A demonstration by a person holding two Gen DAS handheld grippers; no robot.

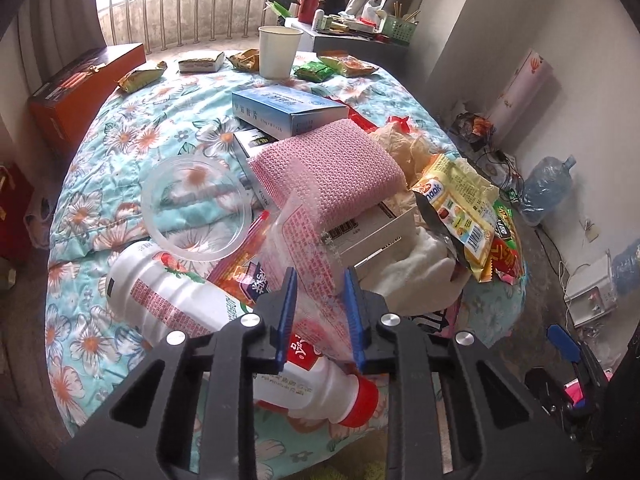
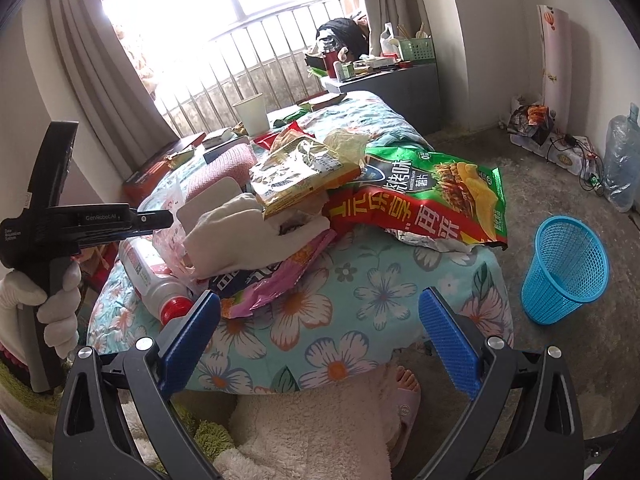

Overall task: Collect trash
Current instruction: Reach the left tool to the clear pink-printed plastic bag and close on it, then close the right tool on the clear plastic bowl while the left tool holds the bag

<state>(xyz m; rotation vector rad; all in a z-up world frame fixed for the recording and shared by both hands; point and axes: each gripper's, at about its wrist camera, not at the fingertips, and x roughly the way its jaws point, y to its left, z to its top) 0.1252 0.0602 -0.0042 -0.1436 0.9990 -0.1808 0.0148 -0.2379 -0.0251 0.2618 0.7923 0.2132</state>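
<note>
Wrapper (image 1: 316, 248): clear crinkled plastic, red print, pinched in left gripper (image 1: 320, 280) jaws; right gripper (image 2: 320, 312) jaws spread.

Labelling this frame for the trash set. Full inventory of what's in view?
clear plastic bag: 1, red print, between the left pads
bottle: 1, white, red cap, lying on the bed's near edge
clear lid: 1, on the quilt
pink cloth: 1, mid-pile
blue box: 1, behind the cloth
paper cup: 1, white, far end
chip bag: 1, green and red, right edge of bed
basket: 1, blue, on the floor
left gripper: black, blue pads, closed on the bag
right gripper: open, empty
</note>
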